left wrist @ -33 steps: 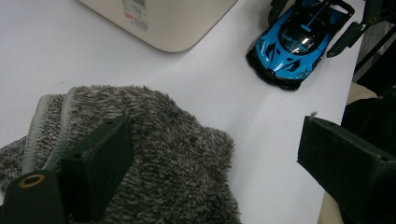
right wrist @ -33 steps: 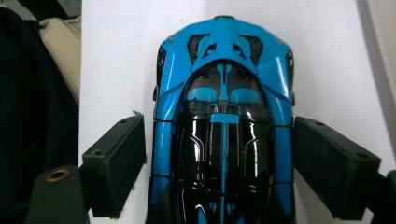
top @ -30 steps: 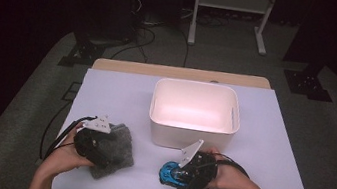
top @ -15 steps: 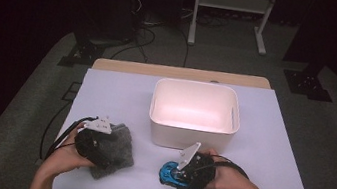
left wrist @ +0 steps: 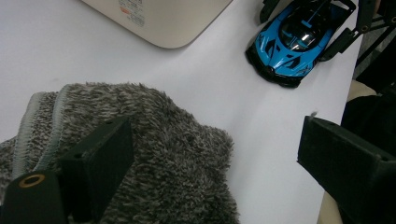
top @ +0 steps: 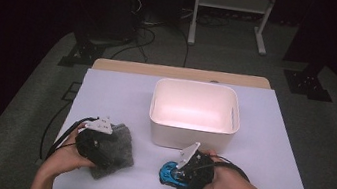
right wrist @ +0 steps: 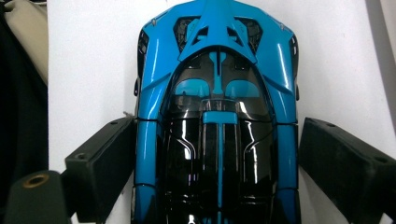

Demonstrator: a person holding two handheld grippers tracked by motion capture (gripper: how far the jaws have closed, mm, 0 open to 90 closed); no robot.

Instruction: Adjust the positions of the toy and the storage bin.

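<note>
- Near the front edge of the white table (top: 121, 92), the person's left gripper (top: 93, 145) sits over a grey fuzzy cloth (top: 115, 150); its jaws stand wide apart, one pressed on the pile, the other out over bare tabletop, clamping nothing.
- From the left gripper view, the cloth (left wrist: 163, 158) ends in a ragged edge with open white surface beyond it, running up to the blue toy car (left wrist: 292, 44).
- Toward the front right, the right gripper (top: 185, 174) straddles the blue toy car (top: 171, 172), which rests on the table just short of the front edge.
- Seen along the right gripper's jaws, the car (right wrist: 217, 116) lies lengthwise between them: the left pad looks to touch the car's side, the right pad stands a little off it, so the jaws are part open and, as best I can tell, not yet clamped.
- Behind both grippers stands the white plastic bin (top: 195, 113), near the car and cloth but touching neither.
- Bare table lies either side of the bin and between cloth and car.
</note>
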